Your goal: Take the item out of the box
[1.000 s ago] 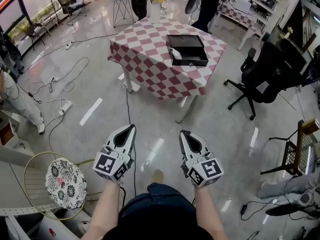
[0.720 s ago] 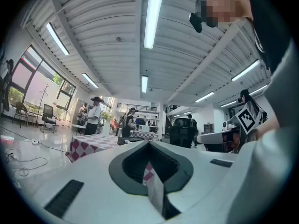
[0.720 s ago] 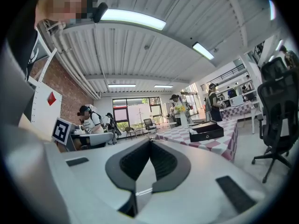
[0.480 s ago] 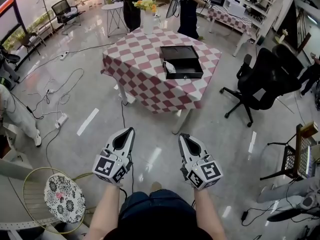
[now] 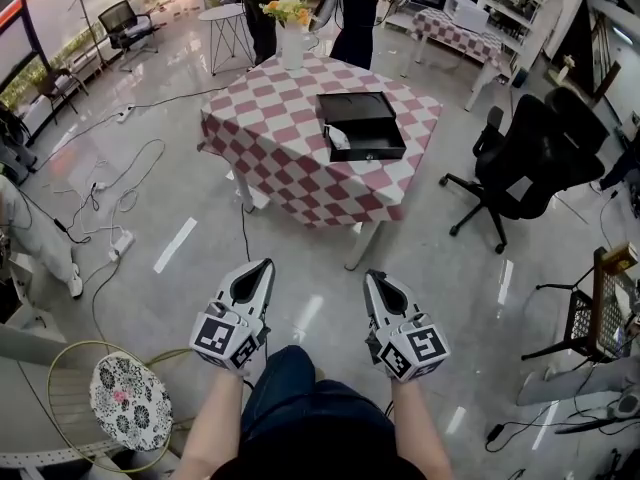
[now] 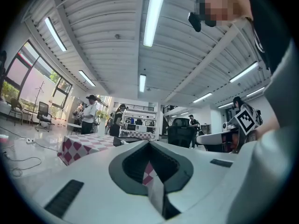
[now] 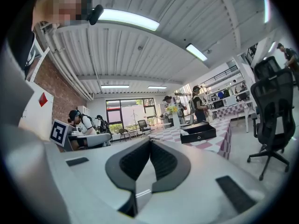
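The square surface under a red-and-white checked cloth (image 5: 290, 138) now sits a little nearer and larger in the head view than a second ago, and a knee in dark jeans (image 5: 290, 388) has swung forward between the arms. I judge the person is walking towards it, with the reach not yet begun.

The shallow black open box (image 5: 362, 125) lies on the far right part of that surface. The small white item (image 5: 338, 138) rests in its near left corner, too small to identify.

Both tongs are carried low and level, well apart from the box. The left tongs (image 5: 264, 265) and the right tongs (image 5: 372, 277) each have their jaws pressed together with nothing between them, so they must open before any grasp.

The glossy grey floor (image 5: 200, 218) ahead is bare. A black office chair (image 5: 530, 158) stands to the right of the surface, off the direct path. Loose cables (image 5: 120, 183) trail on the left. Behind the surface stand people (image 5: 352, 8). A white vase of yellow flowers (image 5: 291, 28) stands at the far edge, apart from the box.
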A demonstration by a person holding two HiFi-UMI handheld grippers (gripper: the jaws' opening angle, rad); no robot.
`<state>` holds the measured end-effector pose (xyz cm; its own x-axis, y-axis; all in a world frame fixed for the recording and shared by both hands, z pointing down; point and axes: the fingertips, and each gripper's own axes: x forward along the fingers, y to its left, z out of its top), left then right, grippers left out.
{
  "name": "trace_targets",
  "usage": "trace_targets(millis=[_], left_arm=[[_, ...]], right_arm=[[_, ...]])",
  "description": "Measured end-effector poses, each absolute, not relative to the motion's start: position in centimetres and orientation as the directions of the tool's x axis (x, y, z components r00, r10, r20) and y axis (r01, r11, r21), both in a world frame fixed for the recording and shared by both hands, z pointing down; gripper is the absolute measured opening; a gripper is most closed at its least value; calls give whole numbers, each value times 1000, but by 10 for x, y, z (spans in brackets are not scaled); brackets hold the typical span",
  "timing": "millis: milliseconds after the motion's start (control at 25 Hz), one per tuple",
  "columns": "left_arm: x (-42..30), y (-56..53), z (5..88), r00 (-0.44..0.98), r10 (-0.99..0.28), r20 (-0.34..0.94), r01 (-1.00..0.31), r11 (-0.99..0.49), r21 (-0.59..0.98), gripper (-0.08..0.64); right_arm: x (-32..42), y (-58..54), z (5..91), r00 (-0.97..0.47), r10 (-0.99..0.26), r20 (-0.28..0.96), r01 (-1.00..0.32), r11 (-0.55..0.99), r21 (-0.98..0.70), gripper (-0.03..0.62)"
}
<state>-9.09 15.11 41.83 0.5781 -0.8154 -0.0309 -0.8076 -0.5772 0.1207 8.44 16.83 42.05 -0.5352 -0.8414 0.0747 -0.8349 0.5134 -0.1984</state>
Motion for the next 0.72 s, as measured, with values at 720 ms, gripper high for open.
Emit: trace_targets(millis=[720], left_arm=[[-93, 117, 436, 569, -822, 22, -817, -563, 127, 12]], right_arm=[[87, 125, 443, -533, -839, 107, -832, 497, -246, 5]])
